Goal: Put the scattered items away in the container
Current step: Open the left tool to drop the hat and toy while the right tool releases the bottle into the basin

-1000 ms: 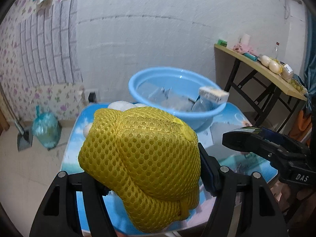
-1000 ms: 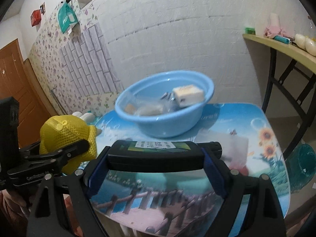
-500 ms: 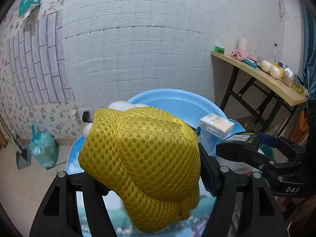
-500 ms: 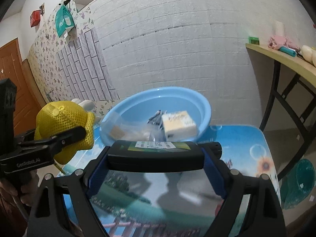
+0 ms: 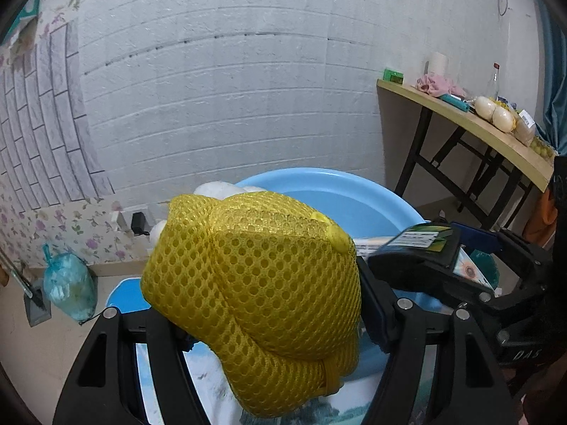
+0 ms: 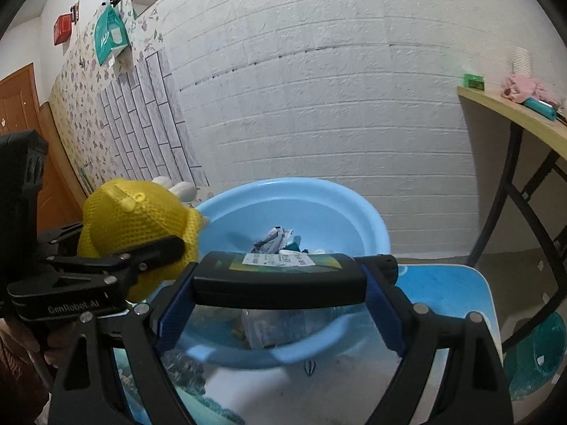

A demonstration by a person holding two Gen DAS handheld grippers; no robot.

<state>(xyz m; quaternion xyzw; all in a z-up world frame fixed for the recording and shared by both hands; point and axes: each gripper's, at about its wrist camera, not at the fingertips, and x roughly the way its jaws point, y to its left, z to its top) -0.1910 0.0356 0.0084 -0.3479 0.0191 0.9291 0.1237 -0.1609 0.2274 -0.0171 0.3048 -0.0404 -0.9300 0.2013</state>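
— From the left camera, what stands out?

— The left hand-held gripper [image 5: 273, 318] is clamped on a yellow mesh bundle [image 5: 255, 283] that fills the middle of the view. It hides most of the blue basin [image 5: 354, 198] behind it; only the far rim and a bit of the inner wall show. Something white [image 5: 216, 189] pokes out behind the mesh, but I cannot tell what it is.

— And the right camera?

— That one looks into the basin [image 6: 372, 226]. There are wrappers [image 6: 274, 241] lying inside, which the left view never shows. The right hand-held gripper [image 6: 280, 279] is clamped on a black box with a green label [image 6: 280, 276], held crosswise just in front of the basin's near rim. The bundle [image 6: 134, 219] shows at the left, beside the basin's left rim, with the left hand-held gripper [image 6: 149, 258] closed on it.

— Is either thing over the basin?

— Hard to judge. Both are held off the worktop [image 6: 450, 283], close to the basin, but the box blocks the near rim.

— Anything else only one view gives?

— The left view shows a side table [image 5: 460, 124] with round pale things on it; the right view cuts most of that off.
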